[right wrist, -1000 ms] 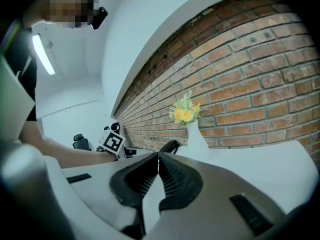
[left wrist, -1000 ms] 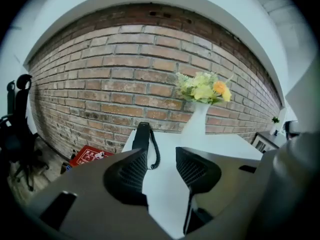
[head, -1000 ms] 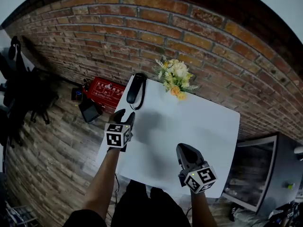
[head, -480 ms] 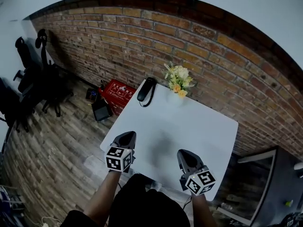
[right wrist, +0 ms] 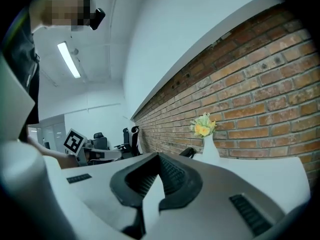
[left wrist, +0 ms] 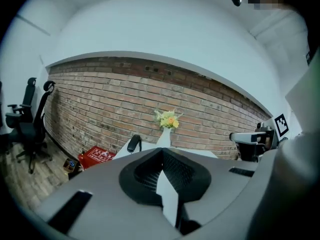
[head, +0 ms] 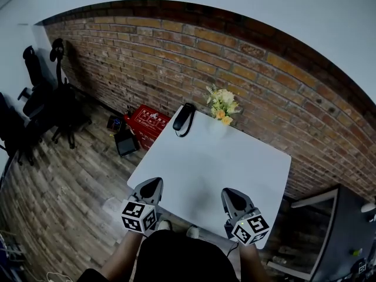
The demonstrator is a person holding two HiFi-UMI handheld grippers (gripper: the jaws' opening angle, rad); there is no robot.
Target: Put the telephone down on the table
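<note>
Black telephone handset (head: pixel 183 117) lies on white square table's (head: pixel 223 157) far corner; left gripper (head: pixel 151 185) and right gripper (head: pixel 231 195) both closed, holding nothing.

White table (head: pixel 235 166), black telephone (head: pixel 183 117) and flower vase (head: pixel 221 106) at far edge

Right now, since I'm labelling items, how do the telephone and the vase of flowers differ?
The telephone is black; the vase of flowers is white with yellow and pale blooms. The telephone lies flat; the vase of flowers stands upright. The telephone sits at the table's far left corner, the vase of flowers further right along the far edge. Both rest on the white table by the brick wall.
</note>
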